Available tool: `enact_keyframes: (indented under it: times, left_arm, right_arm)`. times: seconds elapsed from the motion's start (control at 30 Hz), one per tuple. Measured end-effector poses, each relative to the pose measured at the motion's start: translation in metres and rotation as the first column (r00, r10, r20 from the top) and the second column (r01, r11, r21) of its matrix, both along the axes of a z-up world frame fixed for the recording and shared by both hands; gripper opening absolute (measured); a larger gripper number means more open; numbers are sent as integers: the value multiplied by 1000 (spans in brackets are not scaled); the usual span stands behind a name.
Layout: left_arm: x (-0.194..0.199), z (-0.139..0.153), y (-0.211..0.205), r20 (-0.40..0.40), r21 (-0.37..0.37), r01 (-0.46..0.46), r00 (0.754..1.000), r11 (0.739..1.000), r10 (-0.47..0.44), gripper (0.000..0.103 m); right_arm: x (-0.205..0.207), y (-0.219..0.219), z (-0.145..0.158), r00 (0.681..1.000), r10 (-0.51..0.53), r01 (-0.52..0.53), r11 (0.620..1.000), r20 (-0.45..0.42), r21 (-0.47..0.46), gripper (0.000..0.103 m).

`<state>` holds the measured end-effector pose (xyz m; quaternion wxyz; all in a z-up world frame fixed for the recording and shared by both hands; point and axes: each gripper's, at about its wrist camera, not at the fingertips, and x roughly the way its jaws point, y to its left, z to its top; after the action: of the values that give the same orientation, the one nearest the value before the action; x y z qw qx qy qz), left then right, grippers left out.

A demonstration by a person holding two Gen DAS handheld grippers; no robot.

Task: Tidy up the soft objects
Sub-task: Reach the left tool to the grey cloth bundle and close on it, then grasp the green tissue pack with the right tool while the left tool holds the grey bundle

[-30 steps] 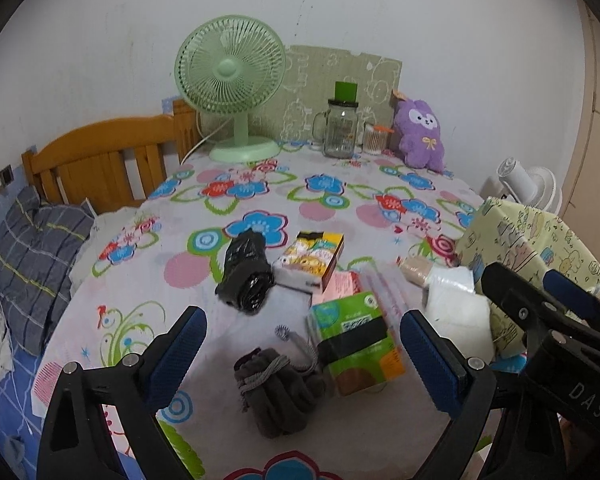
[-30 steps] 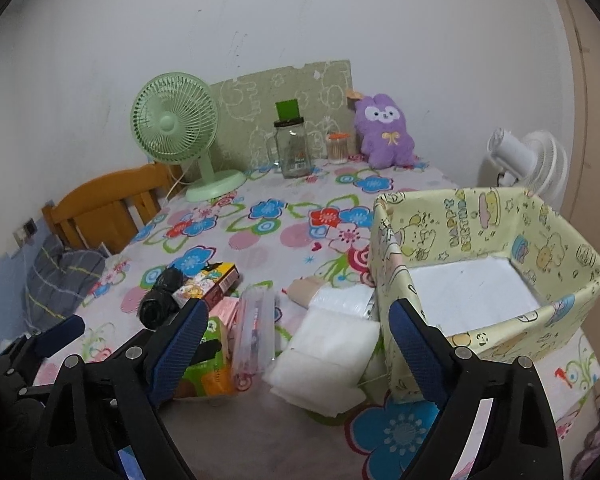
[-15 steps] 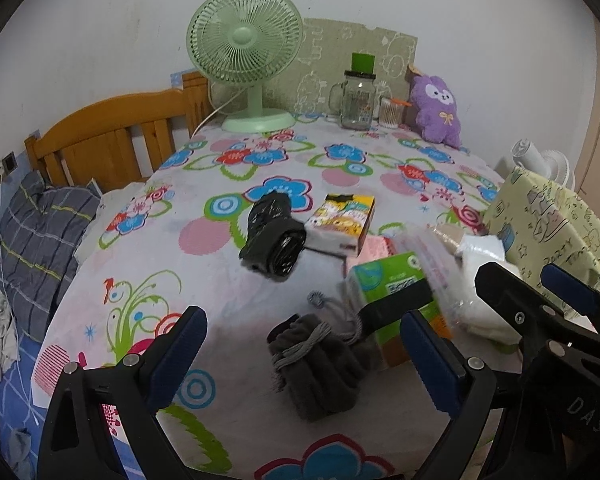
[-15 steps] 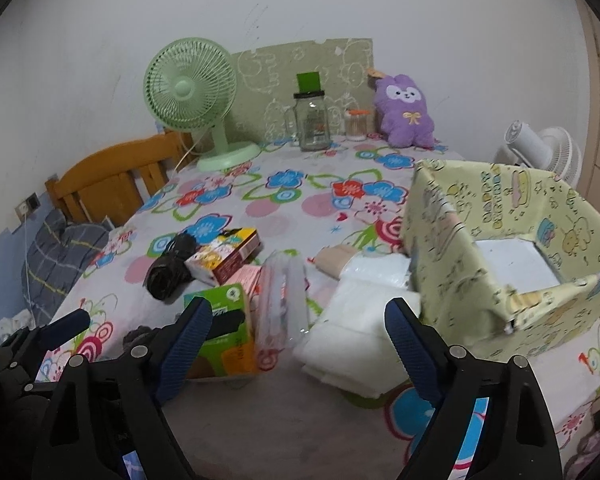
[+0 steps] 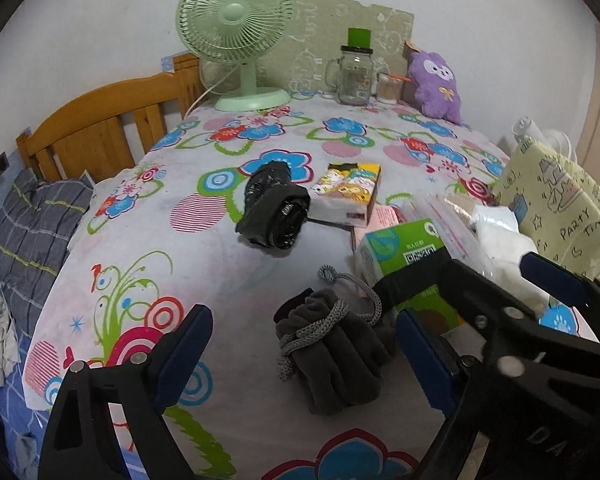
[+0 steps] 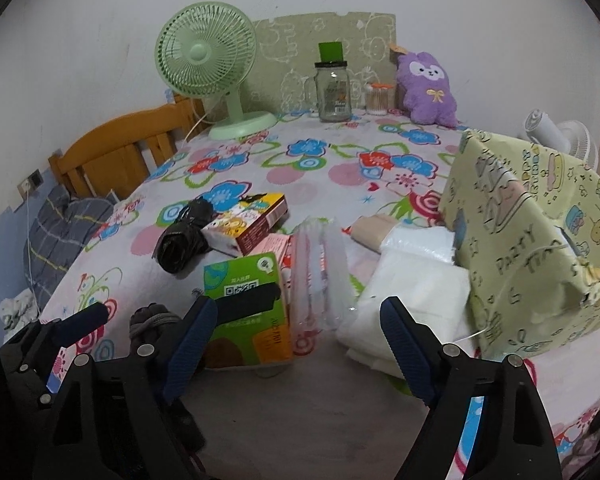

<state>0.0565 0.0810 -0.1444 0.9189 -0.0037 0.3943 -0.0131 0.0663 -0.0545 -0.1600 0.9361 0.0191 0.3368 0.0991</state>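
A grey drawstring pouch (image 5: 332, 344) lies on the flowered table cloth (image 5: 228, 264), right between the open fingers of my left gripper (image 5: 300, 356). Behind it lie a black plastic roll (image 5: 274, 210), a green tissue pack (image 5: 408, 260), a cartoon tissue box (image 5: 350, 192) and white padded packs (image 6: 416, 284). My right gripper (image 6: 292, 344) is open and empty, low over the green tissue pack (image 6: 246, 300) and a clear plastic bag (image 6: 320, 272). A yellow-green paper box (image 6: 540, 232) stands at the right.
A green fan (image 6: 210, 68), a glass jar (image 6: 332, 88), a small jar (image 6: 378, 98) and a purple plush (image 6: 426, 88) stand along the wall at the back. A wooden headboard (image 5: 100, 128) and a checked pillow (image 5: 32, 232) are to the left. A white fan (image 6: 556, 140) is behind the box.
Both grippers have dropped lower and moved forward. The grey pouch now sits between the left fingers. The box's inside has passed out of the right view.
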Motion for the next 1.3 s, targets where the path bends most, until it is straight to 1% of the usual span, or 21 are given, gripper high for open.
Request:
enact_keyframes:
  times: [0.17, 0.3, 0.37, 0.43, 0.53, 0.6, 0.63, 0.73, 0.8, 0.9, 1.1, 1.17, 1.3]
  left_arm:
    - [0, -3, -1, -6, 4, 13, 1000, 1000, -13, 93]
    - [2, -6, 2, -8, -16, 22, 1000, 1000, -22, 93]
    - [2, -8, 2, -18, -33, 30, 999, 999, -31, 87]
    - [2, -9, 2, -19, -47, 35, 999, 998, -36, 85]
    - [2, -9, 2, -25, -70, 53, 998, 996, -55, 75]
    - [3, -9, 1, -33, -101, 67, 997, 993, -71, 64]
    - [3, -9, 0, -33, -101, 67, 997, 993, -71, 64]
    - [3, -8, -2, -27, -85, 74, 997, 994, -76, 61]
    - [4, -6, -3, -28, -75, 79, 996, 994, -82, 56]
    - [5, -3, -3, -26, -52, 91, 995, 994, -93, 53]
    - [10, 2, 1, -14, -8, 100, 995, 995, -100, 51]
    - [12, 2, 6, -15, -2, 93, 996, 996, -93, 51]
    - [14, 0, 13, -20, 3, 92, 996, 996, -92, 51]
  right_arm:
    - [4, 9, -4, 1000, 11, -11, 1000, -19, -15, 77]
    - [4, 14, -6, 999, 20, -20, 1000, -29, -18, 75]
    - [5, 16, -8, 999, 22, -22, 1000, -40, -16, 72]
    - [7, 17, -10, 999, 26, -27, 1000, -48, -10, 69]
    - [8, 18, -10, 999, 19, -19, 1000, -47, -9, 67]
    - [8, 16, -8, 999, 7, -7, 1000, -43, -7, 67]
    - [8, 16, -7, 999, 0, -1, 1000, -40, -10, 67]
    - [3, 18, -3, 1000, -5, 5, 999, -7, -42, 64]
    - [3, 19, -2, 1000, -1, 1, 999, -5, -46, 64]
    - [4, 20, 1, 1000, -4, 4, 999, -6, -43, 64]
    - [4, 30, 7, 1000, 21, -20, 999, 9, -40, 59]
    - [6, 34, 7, 999, 32, -32, 999, -4, -37, 56]
    - [11, 43, 2, 998, 57, -58, 998, -41, -30, 54]
